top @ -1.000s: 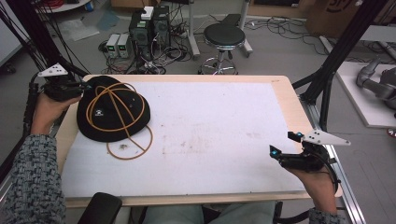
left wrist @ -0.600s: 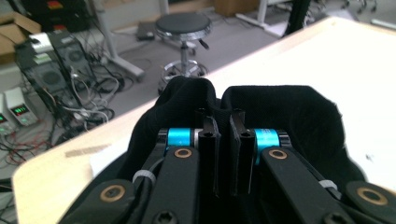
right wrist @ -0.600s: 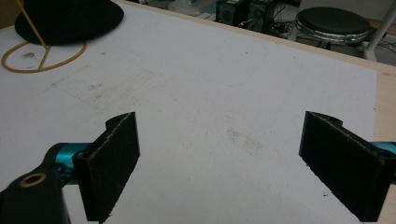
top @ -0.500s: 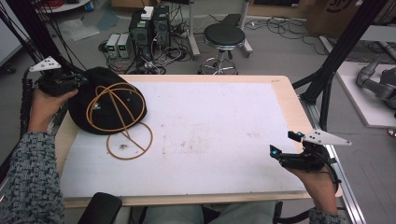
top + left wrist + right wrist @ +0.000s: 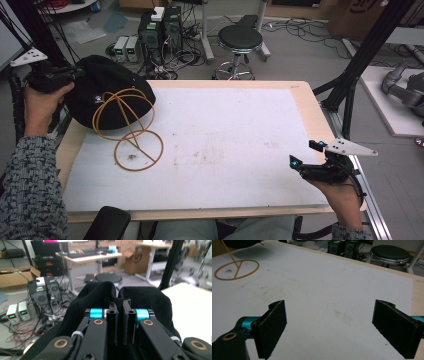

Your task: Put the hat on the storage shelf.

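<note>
Gripping a black hat with the left gripper, at the far left corner of the table. Pinching the black fabric between the two jaws, which are standing almost together in the left gripper view, with only a thin slit between them; fabric bulging up just beyond the fingertips on both sides. Compared with half a second ago, carrying the hat farther to the left and up, so that it is now hanging partly over the table's edge. Holding the left hand higher and farther outward than before.

Showing an orange wire stand under and in front of the hat: its upper loops lying against the black crown, its round base ring resting on the white table surface. Base ring staying at about the same place as earlier, while the upper loops are leaning more to the left with the hat.

Hovering at the near right edge, the right gripper is staying where it was, held in the right hand. Keeping its jaws spread wide, with only the bare white surface between the pads, and the ring far beyond the left pad.
</note>
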{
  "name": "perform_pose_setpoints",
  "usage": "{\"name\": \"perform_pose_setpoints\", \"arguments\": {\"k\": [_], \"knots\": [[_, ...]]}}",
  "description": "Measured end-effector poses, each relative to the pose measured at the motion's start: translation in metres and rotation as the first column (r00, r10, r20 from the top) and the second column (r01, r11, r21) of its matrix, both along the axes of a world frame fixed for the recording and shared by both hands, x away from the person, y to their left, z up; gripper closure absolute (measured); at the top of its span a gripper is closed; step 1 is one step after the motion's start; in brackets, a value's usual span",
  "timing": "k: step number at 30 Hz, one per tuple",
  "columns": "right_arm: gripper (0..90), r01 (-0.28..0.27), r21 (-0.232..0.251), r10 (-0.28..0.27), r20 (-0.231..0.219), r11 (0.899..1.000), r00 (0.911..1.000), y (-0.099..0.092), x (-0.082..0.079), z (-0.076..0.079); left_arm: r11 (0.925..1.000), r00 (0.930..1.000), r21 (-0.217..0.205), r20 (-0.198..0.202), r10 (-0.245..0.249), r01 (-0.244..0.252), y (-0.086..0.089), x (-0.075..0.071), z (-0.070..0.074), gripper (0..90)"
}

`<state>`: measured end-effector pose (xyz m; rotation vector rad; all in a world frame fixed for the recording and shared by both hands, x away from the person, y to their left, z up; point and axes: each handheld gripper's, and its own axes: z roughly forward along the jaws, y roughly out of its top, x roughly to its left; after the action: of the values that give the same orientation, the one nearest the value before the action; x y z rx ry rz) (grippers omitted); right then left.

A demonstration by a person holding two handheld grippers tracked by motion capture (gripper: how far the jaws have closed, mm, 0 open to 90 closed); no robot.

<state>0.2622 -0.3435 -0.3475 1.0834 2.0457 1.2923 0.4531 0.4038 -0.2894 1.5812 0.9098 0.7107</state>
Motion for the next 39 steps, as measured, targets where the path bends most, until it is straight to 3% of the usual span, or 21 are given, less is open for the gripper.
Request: {"name": "perform_pose_setpoints", "arguments": {"k": [3, 7, 14, 18, 25, 28, 39], "knots": [[12.1, -0.001, 0.002, 0.001, -0.001, 1.0, 1.0, 0.0, 0.0, 0.0, 0.9991, 0.9998, -0.036, 0.003, 0.02, -0.02, 0.002, -0.001, 0.006, 84.9], [12.1, -0.002, 0.005, 0.002, -0.001, 1.0, 1.0, 0.001, -0.001, 0.001, 0.9975, 0.9985, -0.047, 0.011, 0.054, -0.053, 0.002, -0.004, 0.016, 84.9], [12.1, -0.007, 0.005, 0.007, 0.002, 1.0, 1.0, 0.001, -0.002, 0.002, 0.9843, 0.9892, -0.116, 0.047, 0.139, -0.132, 0.003, -0.007, 0.031, 84.9], [12.1, -0.013, 0.008, 0.013, 0.003, 1.0, 0.9999, 0.002, -0.001, 0.003, 0.9783, 0.9838, -0.133, 0.062, 0.168, -0.159, 0.006, -0.007, 0.039, 84.9], [12.1, -0.014, 0.005, 0.014, -0.002, 1.0, 0.9999, 0.003, -0.001, 0.003, 0.97, 0.978, -0.185, 0.107, 0.179, -0.157, 0.005, -0.012, 0.054, 85.0], [12.1, -0.013, 0.007, 0.013, 0.002, 1.0, 0.9999, 0.003, -0.002, 0.003, 0.9628, 0.978, -0.231, 0.119, 0.171, -0.14, 0.007, -0.016, 0.063, 85.0], [12.1, -0.019, 0.005, 0.019, 0.005, 1.0, 0.9998, 0.004, -0.001, 0.004, 0.9594, 0.9776, -0.257, 0.142, 0.156, -0.115, 0.006, -0.023, 0.079, 85.0]]}}
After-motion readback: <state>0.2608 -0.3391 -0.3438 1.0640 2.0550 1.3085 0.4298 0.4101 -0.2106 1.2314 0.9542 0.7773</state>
